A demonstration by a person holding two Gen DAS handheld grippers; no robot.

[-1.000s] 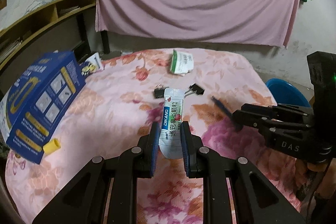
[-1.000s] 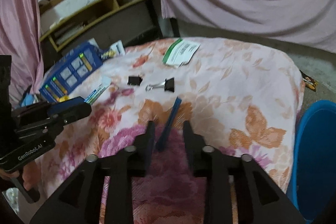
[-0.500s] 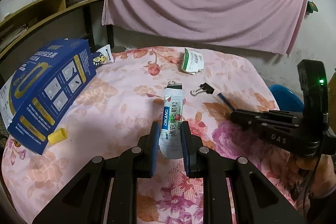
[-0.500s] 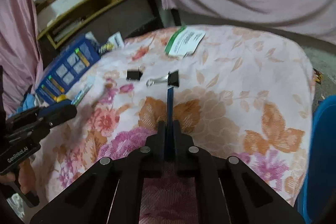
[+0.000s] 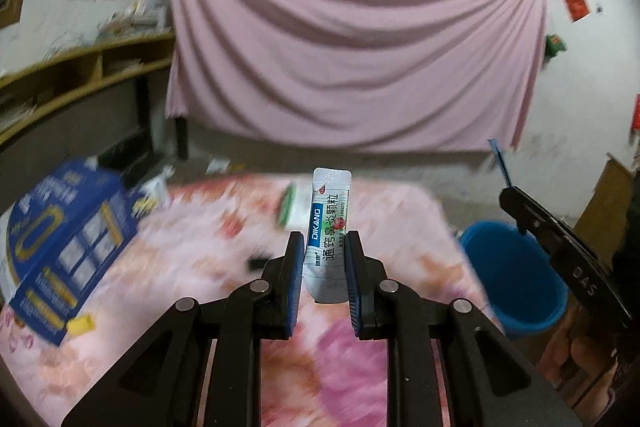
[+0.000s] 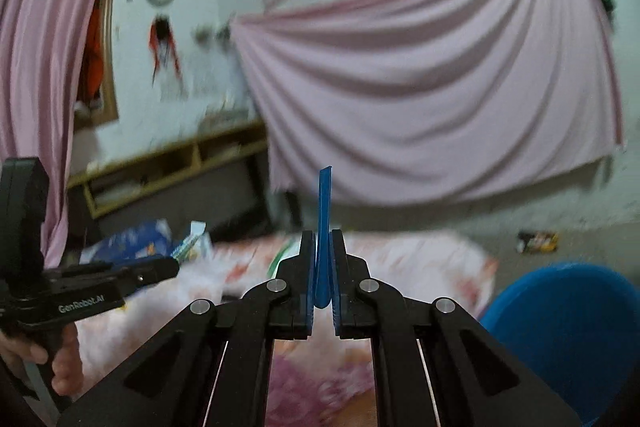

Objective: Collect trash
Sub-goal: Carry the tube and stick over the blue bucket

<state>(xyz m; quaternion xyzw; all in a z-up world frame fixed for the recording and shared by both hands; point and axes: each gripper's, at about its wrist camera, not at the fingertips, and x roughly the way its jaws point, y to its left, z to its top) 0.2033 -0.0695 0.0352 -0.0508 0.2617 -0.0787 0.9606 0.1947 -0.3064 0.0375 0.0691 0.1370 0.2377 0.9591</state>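
Now | left gripper (image 5: 324,261) jaws clamp sachet (image 5: 328,227) | right gripper (image 6: 322,259) jaws pinch blue strip (image 6: 323,227) | table blurred

A lived-in home room: floral-clothed table (image 5: 192,267), pink drape (image 5: 352,59), wooden shelves (image 5: 80,67).

Motion blur smears the floral tablecloth (image 5: 192,267); the blue bucket (image 6: 568,339) is cut off.

1. The left wrist camera looks forward along its fingers, low over the floral table (image 5: 192,267), facing the pink curtain (image 5: 352,67).
2. The right wrist camera faces likewise; both share curtain, table and blue bucket (image 6: 568,327).
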